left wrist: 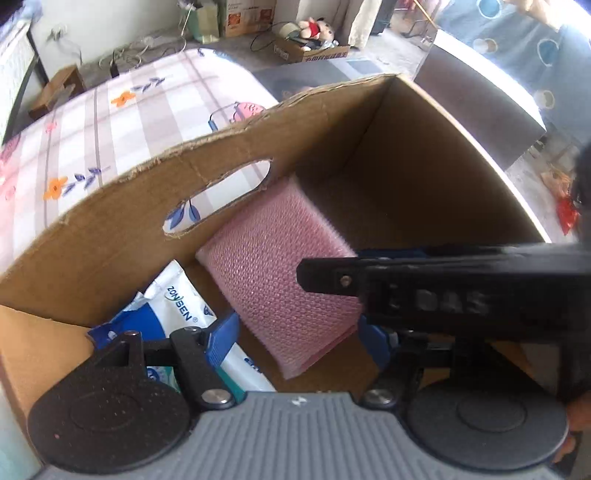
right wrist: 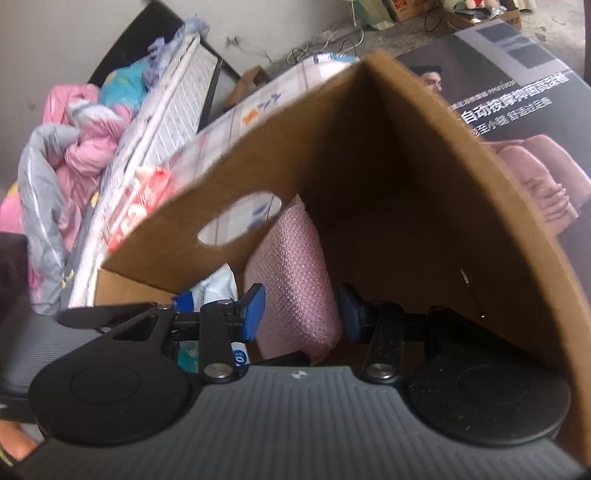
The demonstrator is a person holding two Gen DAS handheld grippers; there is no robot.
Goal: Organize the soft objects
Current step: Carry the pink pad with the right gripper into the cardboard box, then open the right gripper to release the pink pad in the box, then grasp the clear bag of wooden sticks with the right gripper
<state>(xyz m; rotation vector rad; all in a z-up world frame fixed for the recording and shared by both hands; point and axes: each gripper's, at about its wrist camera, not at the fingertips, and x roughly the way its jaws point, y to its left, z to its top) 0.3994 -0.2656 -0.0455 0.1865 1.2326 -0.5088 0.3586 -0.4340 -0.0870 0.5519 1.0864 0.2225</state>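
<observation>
A pink bubble-wrap pouch [left wrist: 280,280] stands on edge inside a brown cardboard box [left wrist: 122,236], leaning on the wall with the handle hole. A white and blue wipes pack [left wrist: 177,306] lies beside it on the box floor. My left gripper [left wrist: 299,332] is open over the box, its blue pads on either side of the pouch's near end. The right gripper's black body [left wrist: 443,288] crosses the left wrist view. In the right wrist view my right gripper [right wrist: 301,314] has its blue pads [right wrist: 255,314] at both sides of the pouch [right wrist: 295,280]; contact is unclear.
The box [right wrist: 424,192] sits on a bed with a flowered plaid sheet [left wrist: 92,122]. A printed carton [right wrist: 517,92] lies beyond the box. Pink and grey bedding [right wrist: 74,147] is piled at the left. A red and white packet [right wrist: 144,199] lies by the box. Cartons with plush toys [left wrist: 314,33] stand on the floor.
</observation>
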